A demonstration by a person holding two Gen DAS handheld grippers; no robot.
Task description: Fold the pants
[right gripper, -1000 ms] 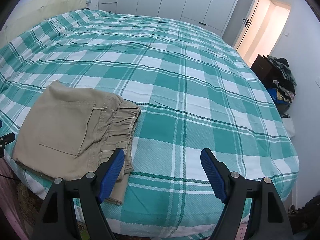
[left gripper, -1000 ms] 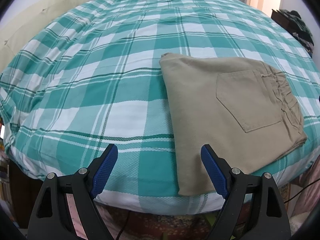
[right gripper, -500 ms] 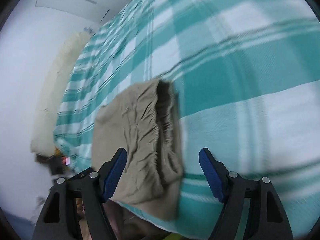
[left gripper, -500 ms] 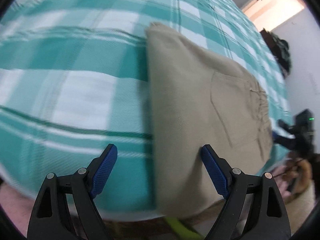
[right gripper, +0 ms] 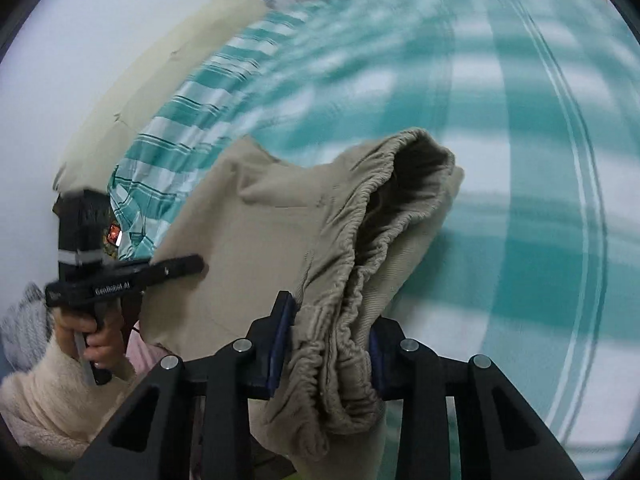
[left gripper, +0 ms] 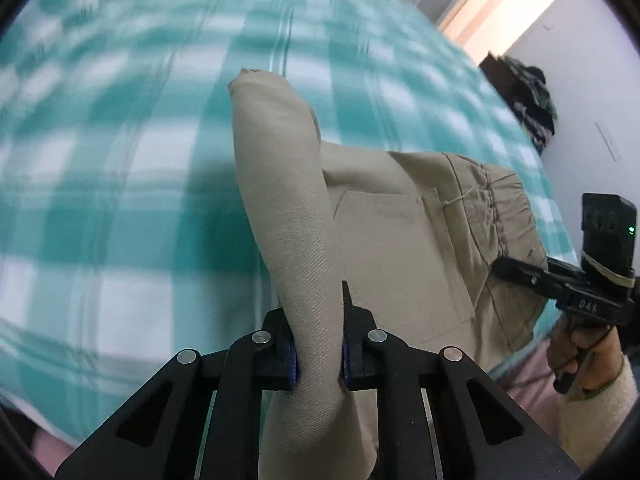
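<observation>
Lying on the bed [left gripper: 120, 208], folded khaki pants [left gripper: 400, 240] sit at its near edge on the teal-and-white checked cover.

1. Pants, orientation: in the left wrist view the long axis runs from 6 o'clock up to 12 o'clock; the folded edge forms a raised ridge ending in a corner at 12 o'clock. The elastic waistband [left gripper: 500, 208] lies toward 3 o'clock, with the back pocket [left gripper: 400, 264] facing up.

2. Left gripper [left gripper: 319, 354]: jaws closing, both blue pads pressed on the folded edge, cloth pinched narrow between them.

3. Right gripper [right gripper: 326, 354]: jaws closing on the gathered waistband [right gripper: 352, 280], a thick bunch between the pads.

4. Left wrist view only: the pocket with its loose thread, a lit doorway [left gripper: 504, 4] at 1 o'clock, a dark cabinet heaped with clothes [left gripper: 528, 92] at 2 o'clock, and the other gripper in a hand [left gripper: 584, 344] at 4 o'clock.

5. Right wrist view only: the open mouth of the waistband pointing to 1 o'clock, a cream headboard [right gripper: 160, 64] at 10 o'clock, and the other gripper held in a hand [right gripper: 100, 340] with a fleecy cream sleeve [right gripper: 44, 396] at 8 o'clock.

Both views blur the cover pattern.
</observation>
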